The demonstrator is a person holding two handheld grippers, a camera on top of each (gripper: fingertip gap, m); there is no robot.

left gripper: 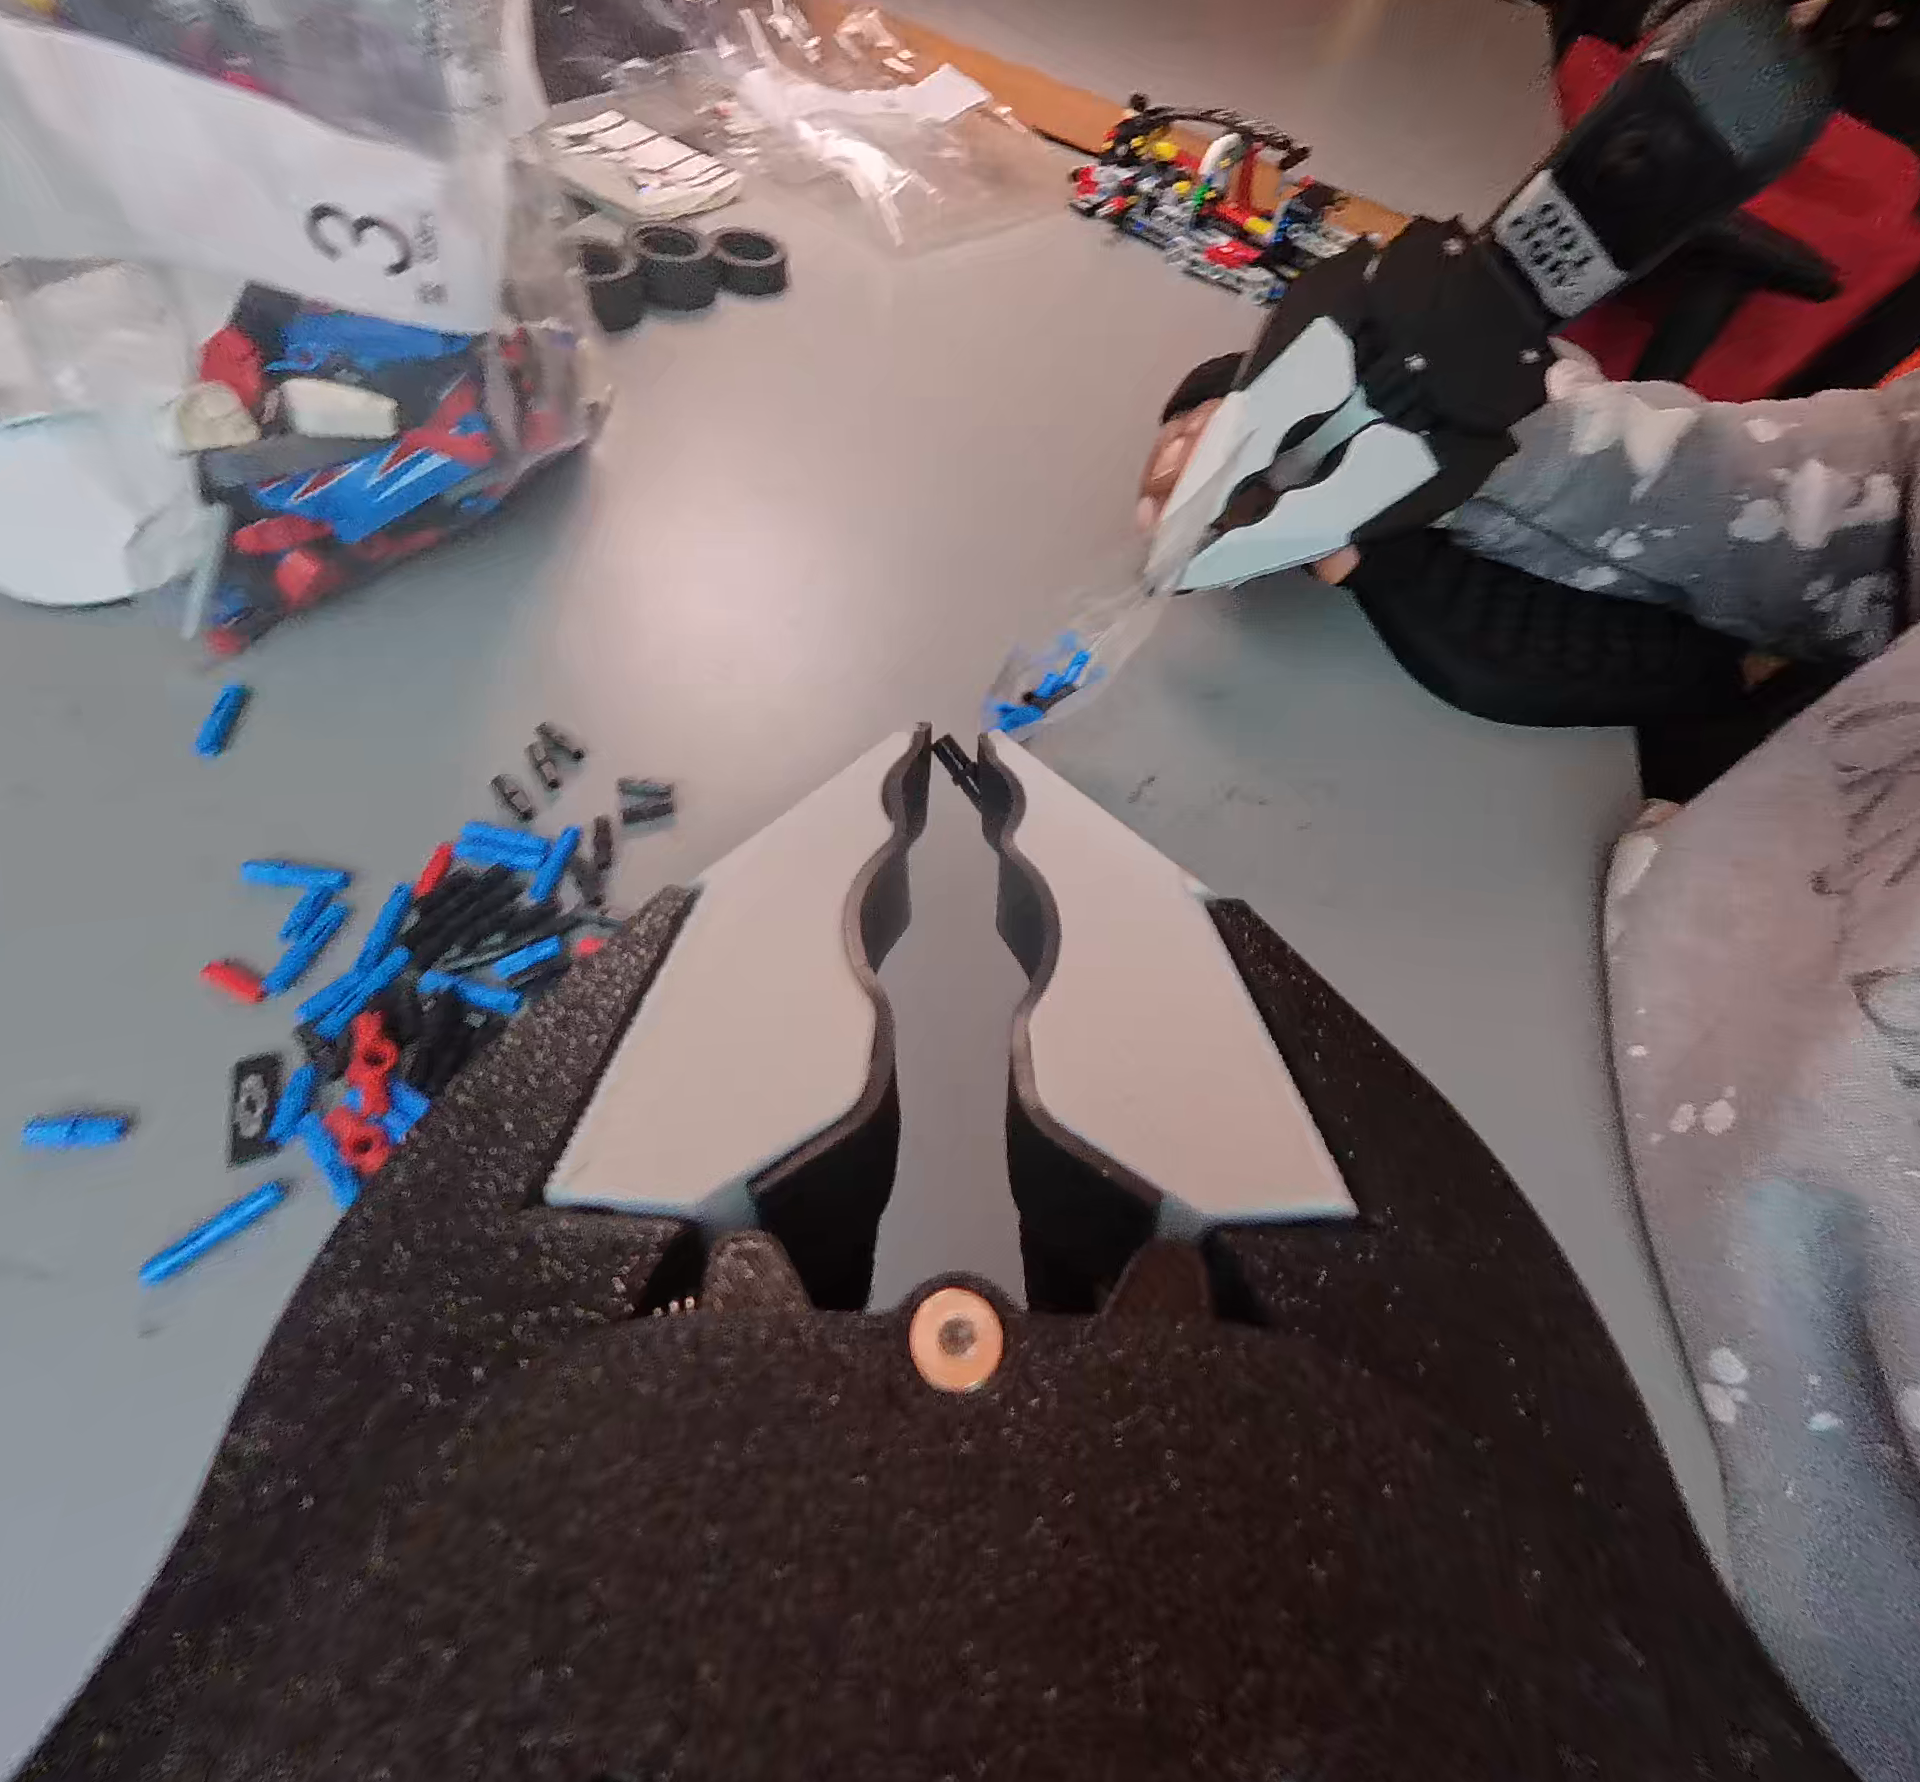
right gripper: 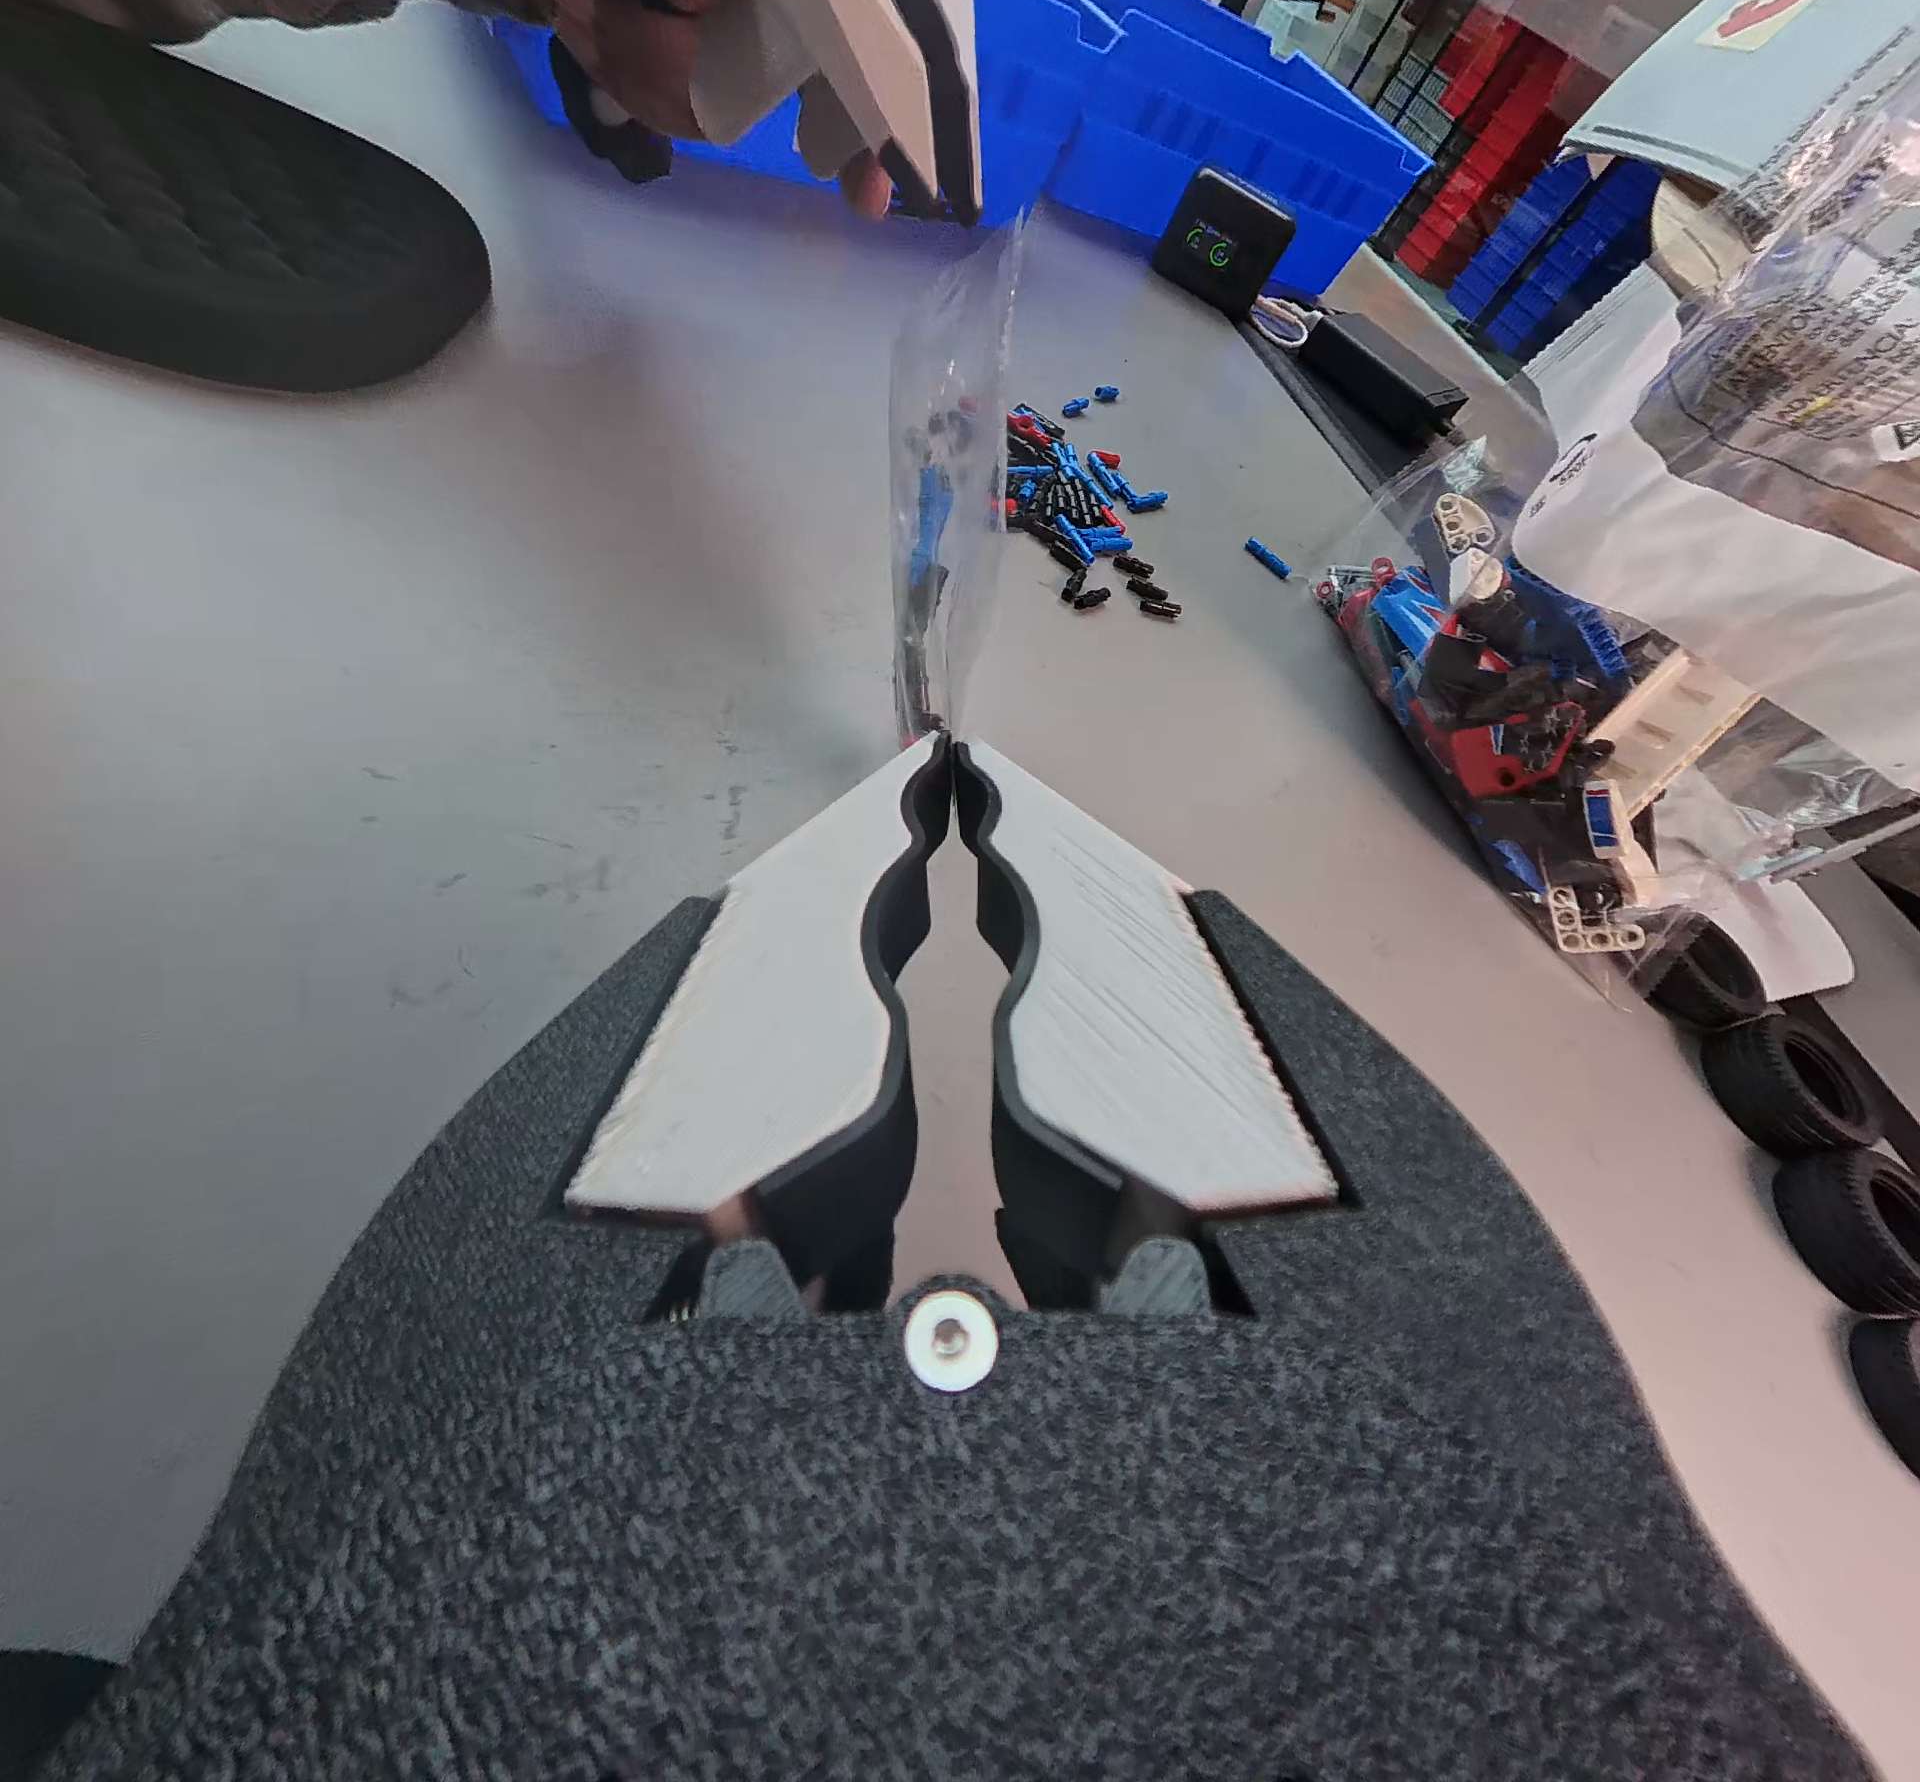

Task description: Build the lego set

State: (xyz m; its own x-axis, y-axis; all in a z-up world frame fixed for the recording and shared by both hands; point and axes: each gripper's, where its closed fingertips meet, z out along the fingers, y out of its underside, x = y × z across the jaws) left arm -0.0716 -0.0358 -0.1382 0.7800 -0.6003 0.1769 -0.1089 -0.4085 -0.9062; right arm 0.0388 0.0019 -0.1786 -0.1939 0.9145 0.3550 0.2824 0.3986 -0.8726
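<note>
A small clear bag with a few blue and black pins hangs stretched between both grippers above the grey table. My right gripper is shut on one end of it; it also shows in the left wrist view. My left gripper is shut on the other end, with a black pin showing between its tips; it also shows in the right wrist view. A pile of loose blue, black and red pins lies on the table to the left.
A larger clear bag of blue, red and black parts lies at the left, with black tyres behind it. A partly built model stands at the back. A blue bin and a black device sit at the far edge. The grippers' ends are close to 12 cm from one another.
</note>
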